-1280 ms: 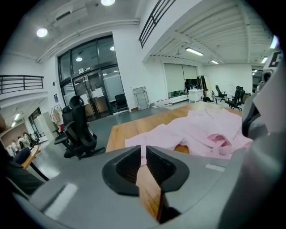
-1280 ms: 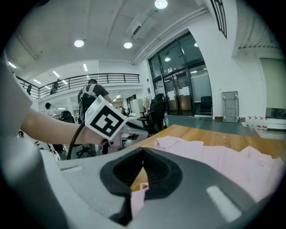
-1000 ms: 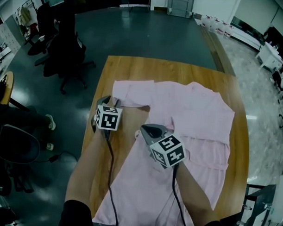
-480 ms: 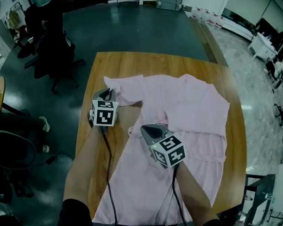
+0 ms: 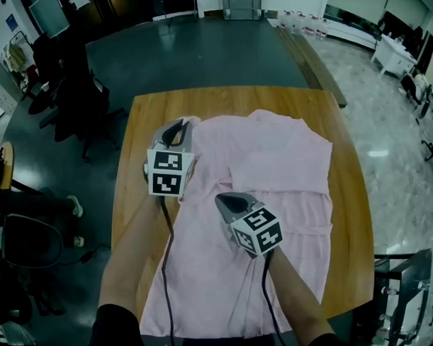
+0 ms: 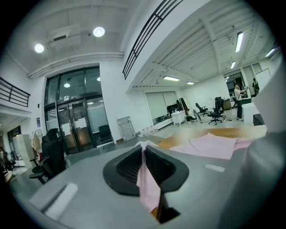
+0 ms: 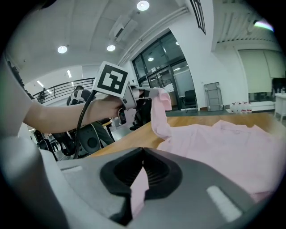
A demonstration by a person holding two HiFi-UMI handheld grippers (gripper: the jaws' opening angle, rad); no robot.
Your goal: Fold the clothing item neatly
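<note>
The pink garment (image 5: 279, 206) lies on the wooden table (image 5: 135, 159), with its long axis running from near to far and the hem on my near side. My left gripper (image 5: 178, 128) has just been closing and pinches a raised piece of cloth at the far left. My right gripper (image 5: 227, 202) is clamped on cloth near the middle.

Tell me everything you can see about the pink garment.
The pink garment is thin cloth spread on the wooden table, hem toward the person. One sleeve lies folded across its chest. The left hand-held gripper, whose jaws have just closed, pinches the other sleeve and holds it lifted; the right hand-held gripper is shut on a fold near the middle.
</note>
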